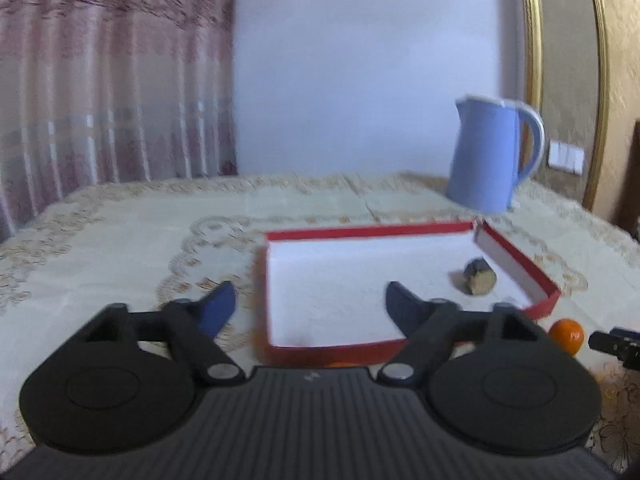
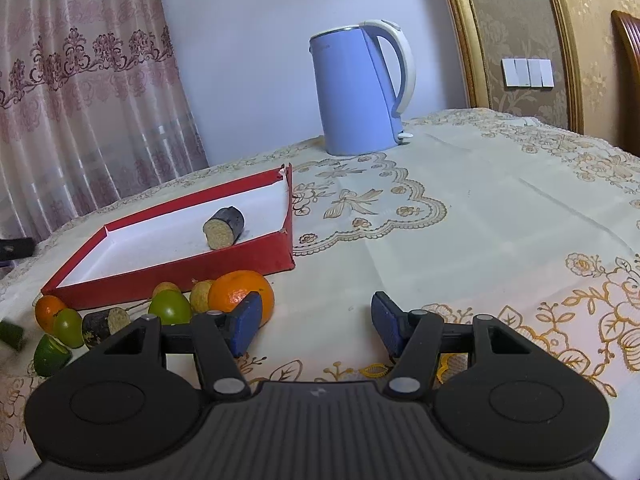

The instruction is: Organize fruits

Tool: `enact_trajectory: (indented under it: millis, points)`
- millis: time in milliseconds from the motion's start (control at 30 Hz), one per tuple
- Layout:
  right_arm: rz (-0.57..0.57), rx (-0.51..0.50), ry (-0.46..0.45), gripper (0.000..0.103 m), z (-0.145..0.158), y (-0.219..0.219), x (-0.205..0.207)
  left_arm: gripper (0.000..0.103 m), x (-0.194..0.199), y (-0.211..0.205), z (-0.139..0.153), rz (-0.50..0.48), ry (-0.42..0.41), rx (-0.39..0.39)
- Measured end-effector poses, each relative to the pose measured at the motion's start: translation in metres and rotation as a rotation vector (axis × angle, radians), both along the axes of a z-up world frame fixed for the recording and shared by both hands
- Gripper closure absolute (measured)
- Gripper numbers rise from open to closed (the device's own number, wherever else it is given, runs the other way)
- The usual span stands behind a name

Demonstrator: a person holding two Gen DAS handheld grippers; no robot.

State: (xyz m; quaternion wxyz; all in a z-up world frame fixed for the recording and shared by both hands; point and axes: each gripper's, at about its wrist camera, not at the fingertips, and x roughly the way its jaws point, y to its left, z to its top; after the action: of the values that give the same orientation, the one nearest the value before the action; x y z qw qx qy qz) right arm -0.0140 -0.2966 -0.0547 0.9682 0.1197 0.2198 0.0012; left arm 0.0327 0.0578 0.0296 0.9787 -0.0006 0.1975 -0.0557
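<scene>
Grippers: left [image 1: 310,304] and right [image 2: 316,322] spread, empty. Box [image 2: 200,264]: one cane piece [image 2: 224,226]. Fruits [image 2: 168,308] alongside, likely awaiting boxing.

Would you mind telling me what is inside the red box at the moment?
The red box holds one dark cut piece with a pale fibrous end, lying on its white floor near the right wall. The near wall hides a strip of floor in the right view; the left view shows nothing else.

Both tools look alike: the left tongs [image 1: 310,302] and right tongs [image 2: 316,326] have matte black linkage arms, blue pads [image 2: 246,326] at the tips, silver pivot rivets [image 2: 229,386], round black discs and a ribbed black housing [image 2: 316,432].
</scene>
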Motion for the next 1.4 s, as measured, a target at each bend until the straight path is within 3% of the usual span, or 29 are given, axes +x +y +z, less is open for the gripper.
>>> enact_trajectory:
  millis: [100,267,433,600,633,733,867,967,1400]
  points:
    - [-0.003,0.004,-0.001,0.043,0.000,0.000,0.000,0.021,-0.016,0.013,0.001,-0.020,-0.007,-0.032]
    - [-0.009,0.002,-0.002,0.043,0.000,0.000,-0.001,0.021,-0.036,0.010,-0.018,-0.044,0.012,0.071]
    - [-0.009,0.006,-0.001,0.043,0.000,-0.001,-0.001,0.021,-0.055,0.019,-0.032,-0.047,0.022,0.070]
    - [-0.010,0.007,0.002,0.043,-0.001,-0.001,-0.001,0.022,-0.055,0.018,-0.047,-0.050,0.061,0.128]
    - [-0.012,0.007,0.002,0.043,-0.001,-0.001,-0.001,0.024,-0.053,0.018,-0.049,-0.052,0.074,0.132]
    - [-0.014,0.004,0.005,0.043,-0.001,0.000,-0.001,0.048,-0.043,0.023,-0.058,-0.040,0.154,0.124]
    - [-0.015,0.003,0.009,0.043,-0.001,0.000,0.000,0.055,-0.041,0.031,-0.060,-0.016,0.172,0.103]
    - [-0.016,0.004,0.010,0.044,-0.001,-0.001,0.000,0.064,-0.044,0.028,-0.060,-0.012,0.157,0.139]
    - [-0.021,0.005,0.008,0.044,-0.001,-0.001,0.000,0.067,-0.049,0.020,-0.061,0.008,0.116,0.200]
